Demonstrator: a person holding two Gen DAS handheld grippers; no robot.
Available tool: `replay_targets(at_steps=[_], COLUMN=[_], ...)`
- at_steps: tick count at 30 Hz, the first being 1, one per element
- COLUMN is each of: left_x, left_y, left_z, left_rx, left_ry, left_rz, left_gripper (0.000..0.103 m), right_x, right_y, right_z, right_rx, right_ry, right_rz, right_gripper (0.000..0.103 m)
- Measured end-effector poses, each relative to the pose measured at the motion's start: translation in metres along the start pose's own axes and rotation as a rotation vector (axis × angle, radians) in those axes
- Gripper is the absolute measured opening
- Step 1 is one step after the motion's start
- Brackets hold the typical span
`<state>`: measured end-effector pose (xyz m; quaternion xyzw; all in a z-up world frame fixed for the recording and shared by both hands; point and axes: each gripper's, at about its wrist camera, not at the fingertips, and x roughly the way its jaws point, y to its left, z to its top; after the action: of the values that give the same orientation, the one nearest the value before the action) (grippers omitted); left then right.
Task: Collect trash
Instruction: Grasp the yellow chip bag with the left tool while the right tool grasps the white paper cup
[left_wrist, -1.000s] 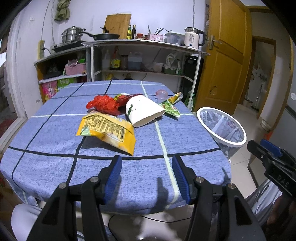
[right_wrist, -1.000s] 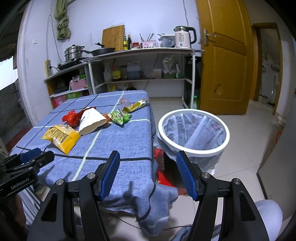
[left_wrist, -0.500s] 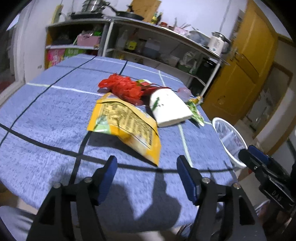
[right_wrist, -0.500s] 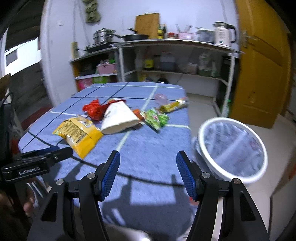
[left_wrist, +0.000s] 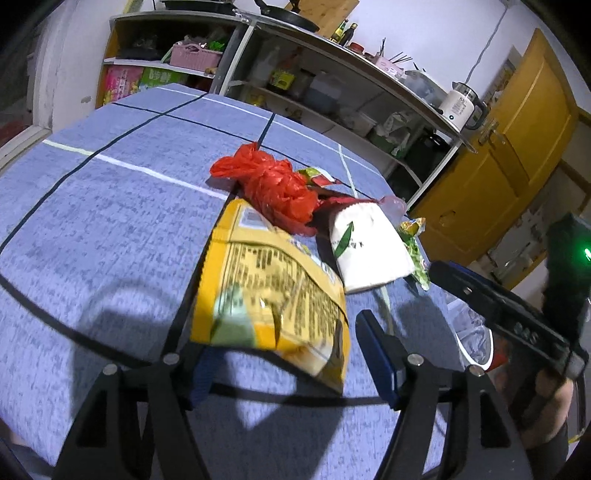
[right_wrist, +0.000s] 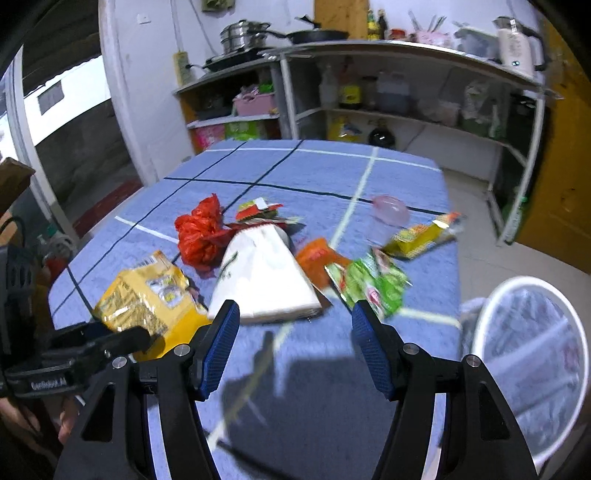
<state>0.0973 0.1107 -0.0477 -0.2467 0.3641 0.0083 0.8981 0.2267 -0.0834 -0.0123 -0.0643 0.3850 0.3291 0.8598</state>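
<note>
Trash lies on the blue tablecloth (left_wrist: 92, 229): a yellow snack bag (left_wrist: 269, 291), a red plastic bag (left_wrist: 273, 184), a white paper cup (left_wrist: 365, 247) on its side, and green wrappers (right_wrist: 373, 284). My left gripper (left_wrist: 291, 365) is open, its jaws on either side of the yellow bag's (right_wrist: 147, 295) near edge. My right gripper (right_wrist: 295, 339) is open and empty, just in front of the white cup (right_wrist: 262, 277). A white-rimmed bin (right_wrist: 532, 354) lined with a bag stands right of the table.
A pink lid (right_wrist: 389, 208), an orange wrapper (right_wrist: 317, 258) and a yellow-green wrapper (right_wrist: 421, 236) also lie on the cloth. Metal shelves (right_wrist: 369, 85) with pots and bottles stand behind the table. A yellow door (left_wrist: 509, 155) is at the right.
Both grippers have moved forward over the table. The left one has closed in until the yellow bag lies between its jaws; the right one has swung from the bin toward the white cup.
</note>
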Motion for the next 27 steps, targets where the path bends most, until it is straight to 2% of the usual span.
replay_targets(at_steps=[2, 8, 13, 16, 17, 19, 22, 24, 27], left_x=[0.0, 0.006, 0.006, 0.005, 0.005, 0.004, 0.001, -0.002, -0.006], left_y=[-0.002, -0.005, -0.006, -0.005, -0.005, -0.005, -0.008, -0.008, -0.009], left_z=[0.003, 0.004, 0.004, 0.004, 0.004, 0.005, 0.006, 0.008, 0.009], left_rx=[0.017, 0.06, 0.073, 0.077, 0.078, 0.08, 0.092, 0.098, 0.102], left_ry=[-0.009, -0.002, -0.006, -0.012, -0.013, -0.016, -0.031, -0.042, -0.056], left_rz=[-0.009, -0.029, -0.032, -0.03, -0.029, -0.031, -0.029, -0.029, -0.028], left_gripper=[0.062, 0.037, 0.032, 0.028, 0.026, 0.023, 0.019, 0.016, 0.015], right_x=[0.012, 0.047, 0.054, 0.055, 0.053, 0.051, 0.05, 0.047, 0.039], right_y=[-0.002, -0.01, -0.009, -0.011, -0.013, -0.014, -0.013, -0.012, -0.013], right_z=[0.008, 0.023, 0.027, 0.026, 0.027, 0.027, 0.024, 0.021, 0.018], right_rx=[-0.013, -0.001, 0.011, 0.027, 0.032, 0.044, 0.039, 0.036, 0.044], right_ry=[0.025, 0.115, 0.154, 0.174, 0.173, 0.171, 0.173, 0.17, 0.151], right_rz=[0.006, 0.098, 0.158, 0.174, 0.176, 0.173, 0.172, 0.175, 0.177], right_gripper=[0.064, 0.064, 0.064, 0.06, 0.057, 0.038, 0.035, 0.023, 0.021])
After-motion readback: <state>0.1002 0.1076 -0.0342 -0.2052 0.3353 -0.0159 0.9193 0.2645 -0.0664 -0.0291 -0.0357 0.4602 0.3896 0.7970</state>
